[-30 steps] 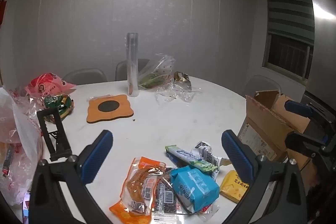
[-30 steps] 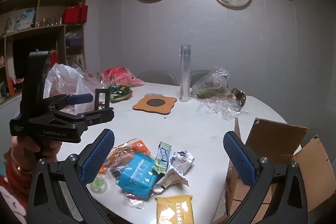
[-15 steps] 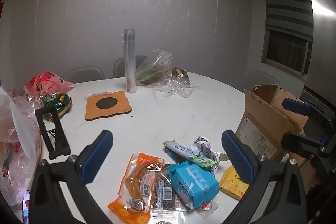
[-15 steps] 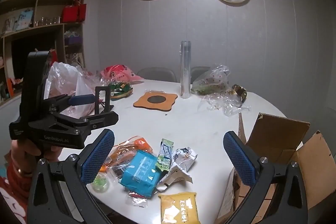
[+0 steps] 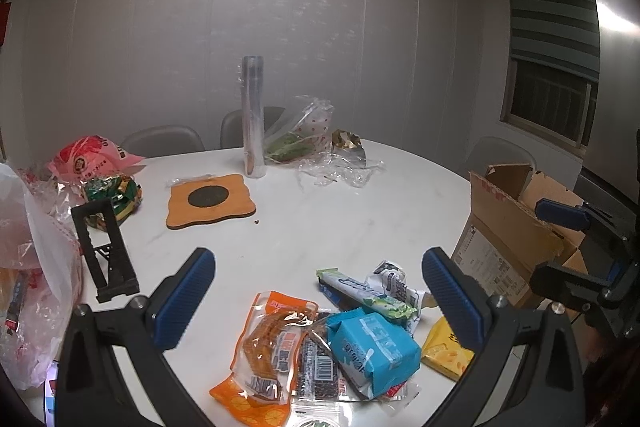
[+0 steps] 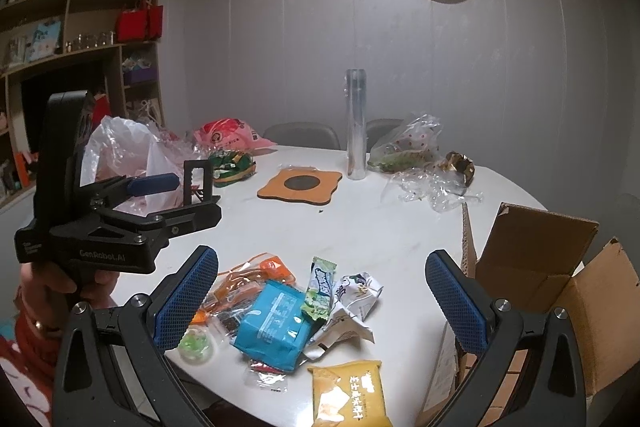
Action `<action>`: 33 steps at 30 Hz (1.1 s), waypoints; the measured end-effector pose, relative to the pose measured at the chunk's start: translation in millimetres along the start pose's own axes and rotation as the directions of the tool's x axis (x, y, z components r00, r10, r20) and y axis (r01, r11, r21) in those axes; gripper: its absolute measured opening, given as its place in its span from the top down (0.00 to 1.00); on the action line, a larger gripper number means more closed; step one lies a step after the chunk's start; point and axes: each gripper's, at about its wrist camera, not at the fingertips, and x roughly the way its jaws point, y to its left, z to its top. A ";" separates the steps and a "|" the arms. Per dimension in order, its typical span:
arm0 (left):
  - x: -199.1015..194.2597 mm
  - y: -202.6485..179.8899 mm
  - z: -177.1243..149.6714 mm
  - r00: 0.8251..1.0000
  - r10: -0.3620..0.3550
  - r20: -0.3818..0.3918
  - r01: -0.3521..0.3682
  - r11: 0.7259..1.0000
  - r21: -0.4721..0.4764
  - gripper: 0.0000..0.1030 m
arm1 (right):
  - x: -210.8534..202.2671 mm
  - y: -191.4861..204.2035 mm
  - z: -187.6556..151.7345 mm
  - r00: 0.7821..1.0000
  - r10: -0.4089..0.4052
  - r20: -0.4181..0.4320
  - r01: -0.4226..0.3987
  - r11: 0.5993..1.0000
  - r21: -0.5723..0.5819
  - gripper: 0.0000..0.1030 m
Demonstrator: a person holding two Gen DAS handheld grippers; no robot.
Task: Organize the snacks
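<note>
A pile of snacks is seen on the near part of the white counter [image 5: 344, 219]. At the left of the pile, in the left wrist view, an orange packet [image 5: 266, 345] is laid with its long side running away from the camera, tipped a bit right. Beside it, a blue packet [image 5: 374, 349] is propped on the pile. Behind it, a long green-and-white bar [image 5: 366, 293] is laid slanting from far left to near right. A yellow packet [image 5: 446, 347] is found at the right, near the open cardboard box [image 5: 508, 223].

The left gripper [image 5: 318, 301] and the right gripper [image 6: 322, 301] are held above the pile, jaws wide apart, with nothing in them.

Compared with a moment ago, the pile is seen a little closer.

Only in the right wrist view are the shelves [image 6: 76, 39] shown; only in the left wrist view, a window [image 5: 552, 71].
</note>
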 end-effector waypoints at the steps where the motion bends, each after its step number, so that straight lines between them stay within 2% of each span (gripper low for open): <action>1: -0.2 -0.1 0.2 1.000 0.000 0.000 0.000 1.000 -0.001 0.01 | 0.3 -0.1 -0.2 1.000 -0.002 -0.001 0.002 1.000 -0.001 0.00; 33: 2.8 -1.8 1.4 1.000 0.000 -0.009 0.000 1.000 0.005 0.01 | 5.8 -3.3 -3.1 1.000 -0.012 -0.019 0.013 0.999 0.038 0.00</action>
